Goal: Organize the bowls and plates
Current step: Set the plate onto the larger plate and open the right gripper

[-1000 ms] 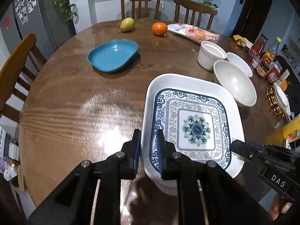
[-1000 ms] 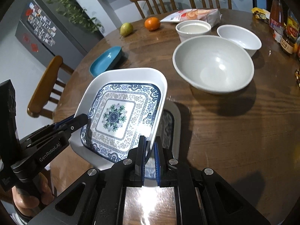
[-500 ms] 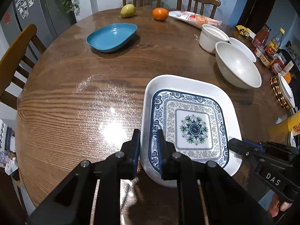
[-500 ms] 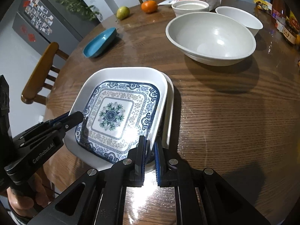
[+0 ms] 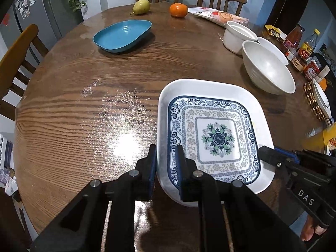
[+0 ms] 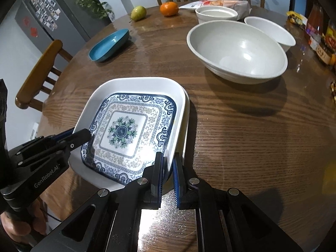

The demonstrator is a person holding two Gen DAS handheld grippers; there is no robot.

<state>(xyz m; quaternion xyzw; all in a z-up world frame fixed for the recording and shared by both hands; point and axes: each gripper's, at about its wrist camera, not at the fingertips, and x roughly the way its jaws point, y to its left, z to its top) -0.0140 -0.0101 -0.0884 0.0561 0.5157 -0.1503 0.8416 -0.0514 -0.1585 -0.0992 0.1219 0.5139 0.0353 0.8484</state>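
Observation:
A square white plate with a blue floral pattern (image 5: pixel 216 138) (image 6: pixel 126 134) sits nested on a second matching plate (image 6: pixel 185 126) near the table's front edge. My left gripper (image 5: pixel 166 161) is shut on the top plate's left rim. My right gripper (image 6: pixel 168 174) is shut on its right rim; it also shows at the right of the left wrist view (image 5: pixel 271 155). A blue oval dish (image 5: pixel 122 34) (image 6: pixel 109 45) lies far left. A large white bowl (image 5: pixel 267 69) (image 6: pixel 237 50), a smaller white bowl (image 6: pixel 271 31) and a white ramekin (image 5: pixel 238 35) (image 6: pixel 216 13) stand at the right.
A pear (image 5: pixel 141 6), an orange (image 5: pixel 178 10) and a snack packet (image 5: pixel 218 16) lie at the far edge. Sauce bottles (image 5: pixel 302 48) crowd the right edge. Wooden chairs (image 5: pixel 19 52) stand around the round wooden table (image 5: pixel 84 105).
The patterned plate, held by both grippers, has come down from its tilted raised position and now sits nested level on the plate beneath.

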